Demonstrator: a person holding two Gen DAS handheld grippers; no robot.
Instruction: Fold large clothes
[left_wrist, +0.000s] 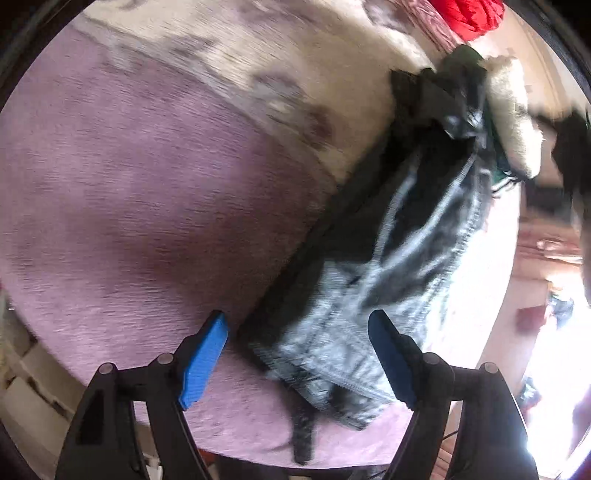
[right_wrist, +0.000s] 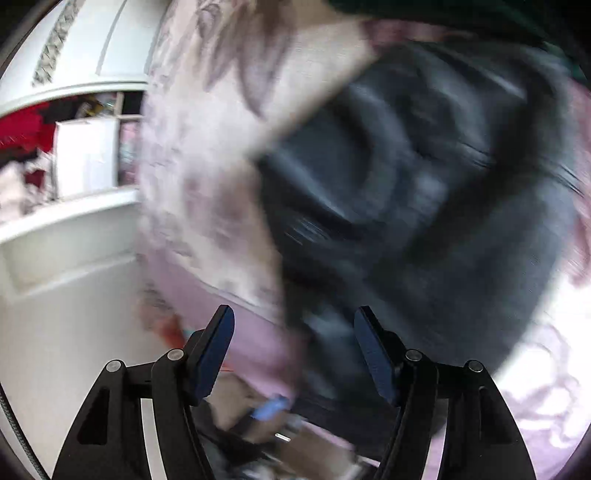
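Both grippers, left (left_wrist: 297, 356) and right (right_wrist: 293, 352), spread wide, empty, over dark padded fur-collared jacket (left_wrist: 388, 266) on pink-mauve bedspread (left_wrist: 129, 192); pinch hem corners squarely before folding

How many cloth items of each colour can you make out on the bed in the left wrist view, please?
Dark grey-black: 1, the jacket with its pale fur trim
Red: 1, the red garment
Pink and cream: 1, the bedspread
Total: 3
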